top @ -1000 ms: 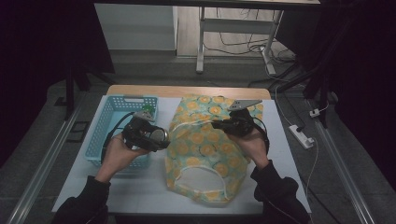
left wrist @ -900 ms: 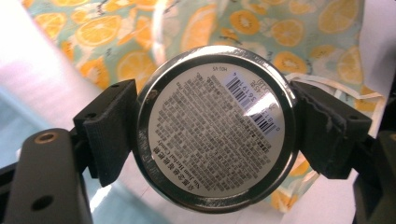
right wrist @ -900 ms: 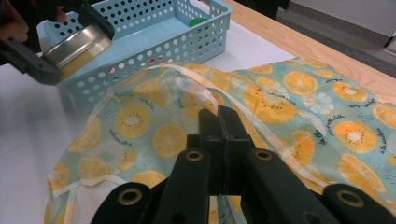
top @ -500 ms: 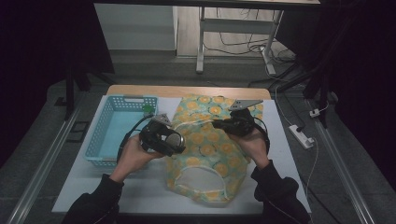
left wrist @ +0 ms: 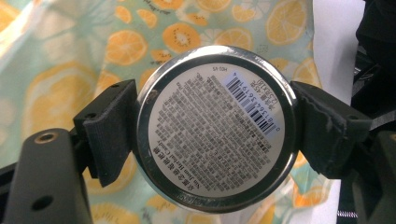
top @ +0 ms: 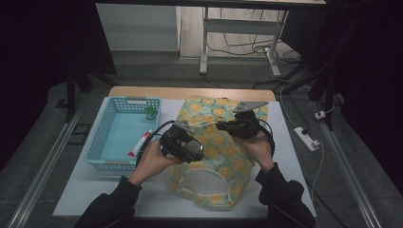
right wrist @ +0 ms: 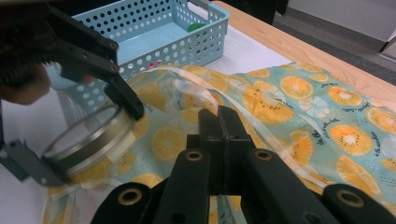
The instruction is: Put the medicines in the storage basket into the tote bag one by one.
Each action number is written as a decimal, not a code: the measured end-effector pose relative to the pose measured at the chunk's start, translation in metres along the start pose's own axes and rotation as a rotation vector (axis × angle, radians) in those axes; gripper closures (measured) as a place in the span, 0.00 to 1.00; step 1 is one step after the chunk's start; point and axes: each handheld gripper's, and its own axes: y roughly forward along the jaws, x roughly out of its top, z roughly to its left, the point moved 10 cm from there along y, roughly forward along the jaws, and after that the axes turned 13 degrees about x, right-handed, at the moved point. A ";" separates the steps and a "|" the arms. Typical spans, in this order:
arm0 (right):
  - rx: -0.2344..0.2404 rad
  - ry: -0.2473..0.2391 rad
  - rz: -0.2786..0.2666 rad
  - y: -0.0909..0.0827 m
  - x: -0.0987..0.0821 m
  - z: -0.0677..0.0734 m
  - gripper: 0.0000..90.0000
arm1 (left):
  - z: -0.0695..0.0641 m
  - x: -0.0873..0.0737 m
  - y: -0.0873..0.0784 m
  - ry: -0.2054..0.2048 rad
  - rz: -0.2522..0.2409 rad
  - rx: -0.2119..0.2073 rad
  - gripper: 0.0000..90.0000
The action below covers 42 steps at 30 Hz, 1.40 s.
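The left gripper [left wrist: 217,128] pinches a round tin [left wrist: 215,127] edgewise between both pads, above the fruit-print bag [top: 214,142]. The right gripper [right wrist: 219,119], jaws pressed together, rests on that bag.

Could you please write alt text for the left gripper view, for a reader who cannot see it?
The left tool grips a round tin by its rim between two black pads, its label of small print and a barcode facing the camera. Behind the tin lies a bag printed with orange slices, with a strip of white table at upper right.
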 end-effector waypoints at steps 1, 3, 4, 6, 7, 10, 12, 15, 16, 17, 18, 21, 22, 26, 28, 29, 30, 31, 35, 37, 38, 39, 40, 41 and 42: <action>0.001 0.000 -0.001 0.000 0.000 0.000 1.00 | -0.001 0.001 0.003 0.001 0.002 -0.003 0.23; 0.001 0.000 -0.004 0.000 0.001 0.001 1.00 | -0.002 0.003 0.009 0.004 0.007 -0.002 0.23; 0.002 0.000 -0.006 -0.001 0.001 0.001 1.00 | -0.003 0.003 0.012 0.006 0.011 -0.002 0.23; 0.002 -0.002 -0.004 -0.001 0.001 0.002 1.00 | -0.003 0.005 0.018 0.007 0.015 -0.004 0.23; 0.003 -0.003 -0.005 -0.001 0.001 0.002 1.00 | -0.003 0.005 0.021 0.009 0.019 -0.001 0.23; 0.005 -0.004 -0.007 -0.001 0.002 0.002 1.00 | -0.002 0.007 0.029 0.010 0.024 0.005 0.23; 0.006 -0.005 -0.005 0.000 0.002 0.003 1.00 | -0.002 0.010 0.034 0.002 0.023 0.001 0.23; 0.006 -0.006 -0.002 0.000 0.001 0.003 1.00 | -0.001 0.014 0.041 -0.004 0.018 -0.001 0.23; 0.006 -0.006 -0.001 0.001 0.001 0.002 1.00 | 0.000 0.015 0.043 -0.007 0.016 0.001 0.23; 0.006 -0.006 0.000 0.001 0.001 0.002 1.00 | 0.000 0.016 0.045 -0.008 0.012 0.004 0.23; 0.007 -0.005 0.000 0.001 0.000 0.002 1.00 | 0.001 0.017 0.047 -0.010 0.012 0.005 0.23; 0.006 -0.003 0.002 0.002 0.000 0.002 1.00 | 0.004 0.021 0.054 -0.023 0.002 0.013 0.23; 0.006 -0.003 0.003 0.002 0.000 0.002 1.00 | 0.005 0.021 0.055 -0.024 0.002 0.014 0.23; 0.008 -0.005 0.006 0.003 -0.001 0.002 1.00 | 0.012 0.022 0.064 -0.034 0.008 0.027 0.23; 0.007 -0.004 0.008 0.004 -0.001 0.003 1.00 | 0.016 0.022 0.068 -0.046 0.007 0.034 0.23; 0.008 -0.004 0.010 0.004 -0.001 0.003 1.00 | 0.018 0.021 0.070 -0.052 0.009 0.039 0.23; 0.009 -0.005 0.012 0.005 -0.001 0.003 1.00 | 0.021 0.021 0.073 -0.055 0.010 0.048 0.23; 0.009 -0.005 0.013 0.005 -0.002 0.003 1.00 | 0.024 0.021 0.075 -0.063 0.011 0.055 0.23; 0.011 0.001 0.020 0.008 -0.004 0.001 1.00 | 0.032 0.021 0.081 -0.092 0.007 0.077 0.23; 0.010 0.005 0.023 0.009 -0.006 0.000 1.00 | 0.035 0.020 0.085 -0.094 0.010 0.085 0.23; 0.008 0.007 0.024 0.010 -0.006 -0.001 1.00 | 0.037 0.019 0.087 -0.094 0.014 0.091 0.23; 0.009 0.007 0.027 0.010 -0.007 -0.002 1.00 | 0.037 0.019 0.089 -0.096 0.015 0.094 0.23; 0.007 0.012 0.027 0.011 -0.008 -0.003 1.00 | 0.038 0.018 0.091 -0.098 0.018 0.097 0.23; 0.007 0.010 0.029 0.011 -0.009 -0.003 1.00 | 0.039 0.018 0.092 -0.094 0.022 0.099 0.23; 0.008 0.013 0.029 0.012 -0.009 -0.004 1.00 | 0.039 0.018 0.095 -0.100 0.022 0.102 0.23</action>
